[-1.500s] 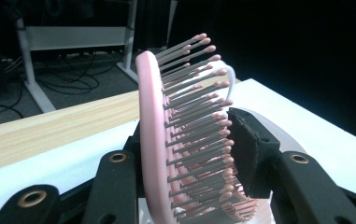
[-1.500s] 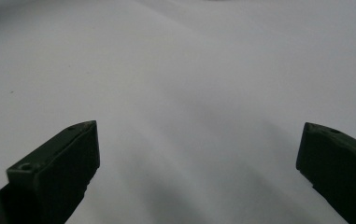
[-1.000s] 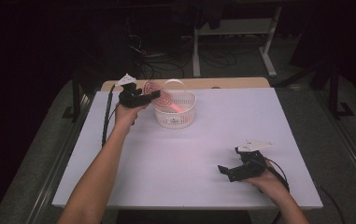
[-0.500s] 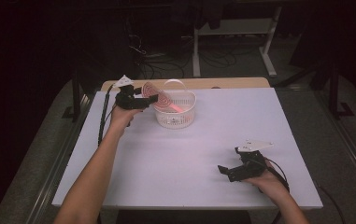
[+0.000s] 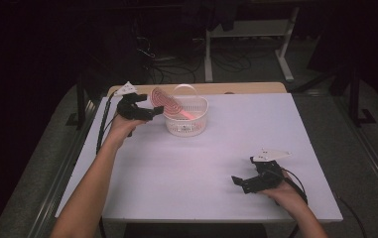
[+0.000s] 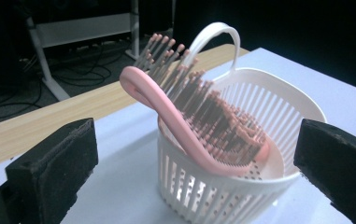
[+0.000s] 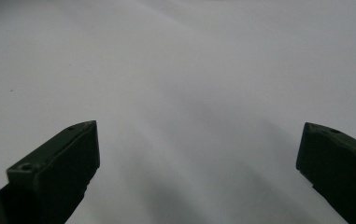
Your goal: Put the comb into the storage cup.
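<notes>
While jaws have just been opening: left gripper (image 5: pixel 149 113) gapes, clear of brush
Brush (image 6: pixel 199 126): leaning in basket (image 5: pixel 186 126), table's 11 o'clock
Handling: light, stiff, slick plastic; grip the handle
Right gripper (image 5: pixel 241 182): jaws apart, 5 o'clock

This looks like a lab or test room. A white table (image 5: pixel 216 163) stands alone in a dark room. Behind it, many black cables (image 5: pixel 176 69) lie on the floor near the metal legs of a white stand (image 5: pixel 246 34).
</notes>
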{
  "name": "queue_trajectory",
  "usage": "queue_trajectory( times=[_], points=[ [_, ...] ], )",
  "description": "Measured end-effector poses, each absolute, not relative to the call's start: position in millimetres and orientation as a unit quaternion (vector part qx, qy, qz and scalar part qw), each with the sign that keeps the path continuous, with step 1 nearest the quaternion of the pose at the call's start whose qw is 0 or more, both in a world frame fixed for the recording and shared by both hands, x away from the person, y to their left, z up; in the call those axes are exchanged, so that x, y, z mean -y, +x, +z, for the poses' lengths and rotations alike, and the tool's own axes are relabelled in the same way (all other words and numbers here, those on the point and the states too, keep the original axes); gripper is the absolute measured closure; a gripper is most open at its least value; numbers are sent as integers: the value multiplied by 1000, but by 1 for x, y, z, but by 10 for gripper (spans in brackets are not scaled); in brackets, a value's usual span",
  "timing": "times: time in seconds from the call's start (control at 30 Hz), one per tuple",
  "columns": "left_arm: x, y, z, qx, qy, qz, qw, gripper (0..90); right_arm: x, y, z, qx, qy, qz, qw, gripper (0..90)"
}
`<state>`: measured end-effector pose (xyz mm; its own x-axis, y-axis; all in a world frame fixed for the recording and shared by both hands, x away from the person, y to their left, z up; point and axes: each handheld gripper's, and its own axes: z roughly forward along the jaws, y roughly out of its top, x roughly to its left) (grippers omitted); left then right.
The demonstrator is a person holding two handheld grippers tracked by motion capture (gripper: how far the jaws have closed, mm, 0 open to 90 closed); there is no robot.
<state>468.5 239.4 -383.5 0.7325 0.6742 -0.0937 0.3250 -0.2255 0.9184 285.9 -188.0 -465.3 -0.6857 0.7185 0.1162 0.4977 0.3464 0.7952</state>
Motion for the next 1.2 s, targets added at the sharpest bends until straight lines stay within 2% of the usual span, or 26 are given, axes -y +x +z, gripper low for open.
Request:
queue_trajectory(
  times=[0.63, 1.2],
  points=[
    [-244, 430, -378, -303, 803, 145, 492, 0, 188, 287, -465, -812, 374, 429, 130, 0],
    [-240, 393, -389, -279, 812, 130, 496, 0, 188, 287, -465, -812, 373, 429, 131, 0]
  ],
)
